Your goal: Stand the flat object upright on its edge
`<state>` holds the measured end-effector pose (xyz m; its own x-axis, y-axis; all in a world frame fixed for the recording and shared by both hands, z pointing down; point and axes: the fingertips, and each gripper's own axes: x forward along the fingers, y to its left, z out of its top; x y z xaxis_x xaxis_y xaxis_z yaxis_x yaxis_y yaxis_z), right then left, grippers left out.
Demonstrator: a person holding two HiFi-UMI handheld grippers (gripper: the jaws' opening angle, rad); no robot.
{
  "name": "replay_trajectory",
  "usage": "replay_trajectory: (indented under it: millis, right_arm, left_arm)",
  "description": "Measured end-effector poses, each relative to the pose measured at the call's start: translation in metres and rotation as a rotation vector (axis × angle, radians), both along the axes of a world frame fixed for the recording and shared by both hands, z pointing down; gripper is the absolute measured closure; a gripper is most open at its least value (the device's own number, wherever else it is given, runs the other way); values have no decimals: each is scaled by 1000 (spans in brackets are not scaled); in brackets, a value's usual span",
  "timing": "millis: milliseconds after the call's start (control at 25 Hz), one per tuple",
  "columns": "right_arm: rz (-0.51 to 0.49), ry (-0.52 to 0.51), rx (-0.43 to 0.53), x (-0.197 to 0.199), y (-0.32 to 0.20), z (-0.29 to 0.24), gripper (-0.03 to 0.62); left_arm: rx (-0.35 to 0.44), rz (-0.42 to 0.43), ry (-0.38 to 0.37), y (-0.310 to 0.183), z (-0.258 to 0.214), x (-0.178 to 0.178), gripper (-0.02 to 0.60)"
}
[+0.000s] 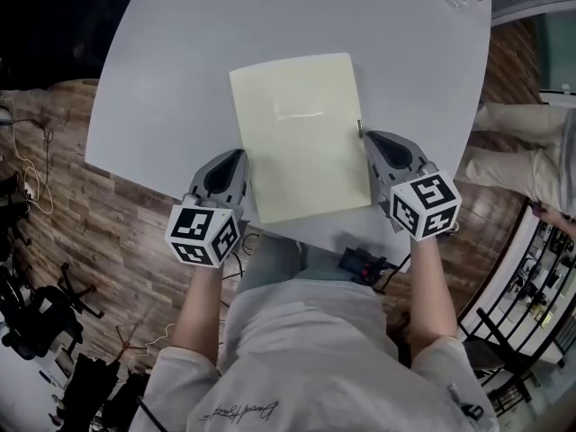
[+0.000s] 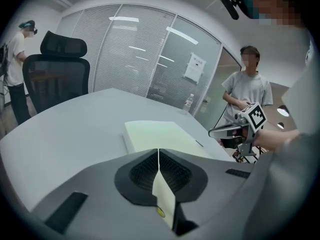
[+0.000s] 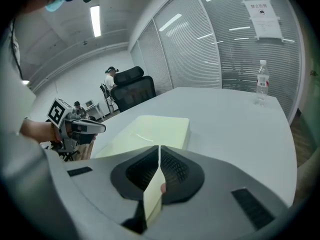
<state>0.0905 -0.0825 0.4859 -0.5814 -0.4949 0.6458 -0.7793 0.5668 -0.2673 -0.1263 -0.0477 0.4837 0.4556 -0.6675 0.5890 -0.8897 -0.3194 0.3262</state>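
Board (image 1: 301, 138), pale yellow, flat on table (image 1: 171, 70); left gripper (image 1: 240, 155) and right gripper (image 1: 363, 133) flank it, jaws closed, empty.

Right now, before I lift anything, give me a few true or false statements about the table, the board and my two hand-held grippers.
1. The pale yellow board lies flat on the table. True.
2. The left hand-held gripper has its jaws wide apart. False: its jaws are together, with nothing between them.
3. A water bottle stands near the table's far corner. True.
4. The right hand-held gripper is clamped on the board. False: it is shut and empty, beside the board's right edge.
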Motion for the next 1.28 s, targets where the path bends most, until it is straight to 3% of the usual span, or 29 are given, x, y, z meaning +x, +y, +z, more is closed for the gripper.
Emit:
replay_trajectory:
  millis: [80, 280, 480, 960, 1280]
  right_arm:
    - [-16, 1, -23, -1, 1, 6, 557]
    - [-22, 9, -62, -2, 1, 21, 484]
    - [-17, 2, -104, -2, -3, 34, 409]
    - [-26, -40, -182, -9, -5, 49, 342]
    - [-44, -81, -238, -9, -9, 53, 332]
  left_arm:
    - [-10, 1, 1, 1, 3, 0, 561]
    - [-52, 13, 27, 2, 14, 0, 471]
    - [-102, 5, 110, -1, 24, -1, 417]
    - [-206, 8, 239, -1, 43, 2, 345]
    - [-251, 32, 262, -6, 52, 4, 324]
